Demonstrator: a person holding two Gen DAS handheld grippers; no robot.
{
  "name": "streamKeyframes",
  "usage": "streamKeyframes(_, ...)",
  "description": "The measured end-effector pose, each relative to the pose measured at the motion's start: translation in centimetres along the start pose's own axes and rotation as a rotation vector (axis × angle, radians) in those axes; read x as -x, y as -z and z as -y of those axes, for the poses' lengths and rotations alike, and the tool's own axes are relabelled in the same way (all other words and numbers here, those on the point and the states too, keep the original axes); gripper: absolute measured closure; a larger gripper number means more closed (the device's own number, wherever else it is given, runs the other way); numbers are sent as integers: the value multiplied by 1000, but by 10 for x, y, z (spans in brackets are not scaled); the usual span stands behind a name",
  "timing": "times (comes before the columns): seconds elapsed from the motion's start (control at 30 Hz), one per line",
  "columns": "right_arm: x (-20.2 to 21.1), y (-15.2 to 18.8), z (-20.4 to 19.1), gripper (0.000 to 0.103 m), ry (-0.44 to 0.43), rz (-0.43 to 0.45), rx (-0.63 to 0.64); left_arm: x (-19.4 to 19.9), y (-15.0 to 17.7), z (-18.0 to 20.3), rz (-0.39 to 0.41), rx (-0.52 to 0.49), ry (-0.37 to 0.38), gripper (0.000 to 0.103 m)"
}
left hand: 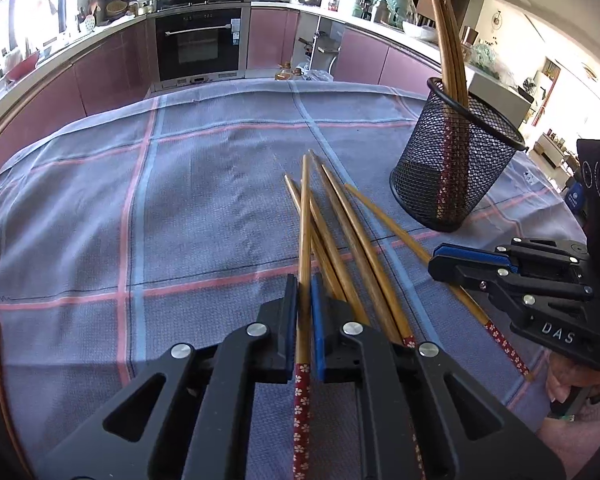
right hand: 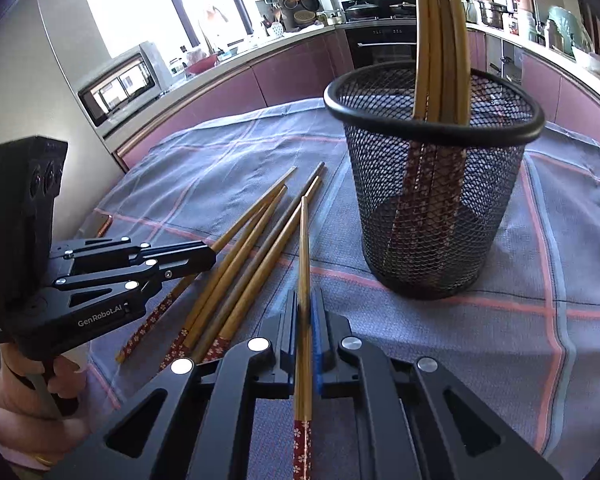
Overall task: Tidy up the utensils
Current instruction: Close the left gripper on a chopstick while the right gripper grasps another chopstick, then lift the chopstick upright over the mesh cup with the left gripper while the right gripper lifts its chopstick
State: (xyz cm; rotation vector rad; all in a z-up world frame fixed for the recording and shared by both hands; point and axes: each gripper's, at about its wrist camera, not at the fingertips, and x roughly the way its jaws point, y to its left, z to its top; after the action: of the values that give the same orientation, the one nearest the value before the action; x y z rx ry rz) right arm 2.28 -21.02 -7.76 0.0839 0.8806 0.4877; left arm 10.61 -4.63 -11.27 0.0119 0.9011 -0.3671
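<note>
Both grippers are clamped on chopsticks — the left gripper (left hand: pixel 305 300) on one chopstick (left hand: pixel 304 240), the right gripper (right hand: pixel 305 312) on another (right hand: pixel 303 256). The mesh holder (right hand: pixel 432 184) stands ahead-right on the tablecloth (right hand: pixel 540 320), nearer the right hand; shafts point away, toward the table's far edge.

Checked tablecloth (left hand: pixel 100 208), built-in oven (left hand: pixel 198 44), toaster oven (right hand: pixel 118 84)

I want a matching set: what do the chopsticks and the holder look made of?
Chopsticks: probably bamboo or wood, going by the tan grain, smooth with a slight sheen; the thick ends carry red floral wrap or paint.
Holder: black wire mesh, likely painted metal; see-through lattice under a solid, smooth rim.
</note>
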Motion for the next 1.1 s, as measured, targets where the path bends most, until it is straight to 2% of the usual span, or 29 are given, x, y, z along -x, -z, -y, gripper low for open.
streamKeyframes(0.13,4,-3,-6,97,-32,5,33,13,5,3,13,-20,31,95)
streamKeyframes(0.43,-7,-4,-14,97,-35,-42,69,7,16,7,-40,-70,35,95)
streamKeyframes(0.6,-15,-6,-14,95,-16,-67,78,1,11,5,-52,-83,44,94)
streamKeyframes(0.67,-17,-6,-13,95,-16,-71,78,-2,7,4,-55,-88,43,90)
streamKeyframes(0.77,-20,-8,-13,95,-16,-73,86,-8,0,3,-58,-93,44,88)
streamKeyframes(0.93,-20,-10,-10,97,-18,-65,86,-15,-9,3,-60,-89,40,89)
streamKeyframes(1.0,-15,-9,-9,97,-22,-53,87,-15,-10,4,-58,-89,24,94)
streamKeyframes(1.1,-5,-11,-11,97,-34,-23,95,-11,-10,4,-49,-79,28,95)
